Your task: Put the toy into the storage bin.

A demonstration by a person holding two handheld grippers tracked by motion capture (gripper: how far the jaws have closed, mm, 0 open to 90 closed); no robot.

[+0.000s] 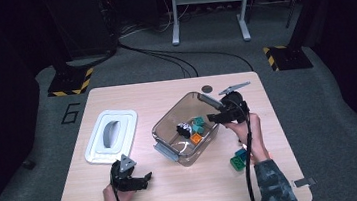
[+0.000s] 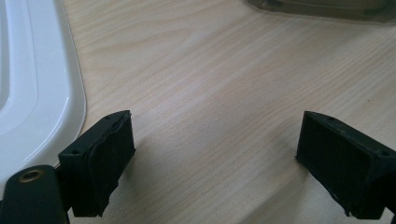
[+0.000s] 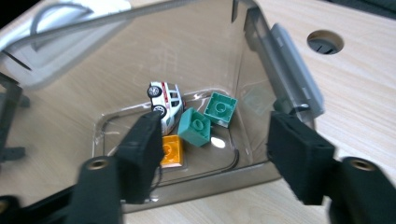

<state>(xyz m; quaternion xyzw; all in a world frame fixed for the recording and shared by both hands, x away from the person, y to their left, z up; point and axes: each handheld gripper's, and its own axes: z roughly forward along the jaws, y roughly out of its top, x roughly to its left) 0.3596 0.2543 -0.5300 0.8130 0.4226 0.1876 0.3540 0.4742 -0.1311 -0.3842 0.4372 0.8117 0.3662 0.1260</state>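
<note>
A clear plastic box (image 1: 168, 116) stands in the middle of the table. Inside it lie a white toy car (image 1: 184, 128), two teal bricks (image 1: 198, 124) and an orange brick (image 1: 196, 139). My right gripper (image 1: 213, 118) hovers over the box's right rim, pointing in. In the right gripper view its jaws stand open (image 3: 217, 128) above the car (image 3: 164, 100), one teal brick (image 3: 196, 127), the other teal brick (image 3: 220, 108) and the orange brick (image 3: 171, 150), with nothing held. My left gripper (image 1: 142, 180) rests near the front edge, open (image 2: 215, 135) over bare wood.
A white lid (image 1: 111, 135) with a grey handle lies left of the box, its edge (image 2: 28, 84) close to my left gripper. Green and blue bricks (image 1: 238, 160) sit on the table by the right hand. A cable hole (image 1: 207, 89) is behind the box.
</note>
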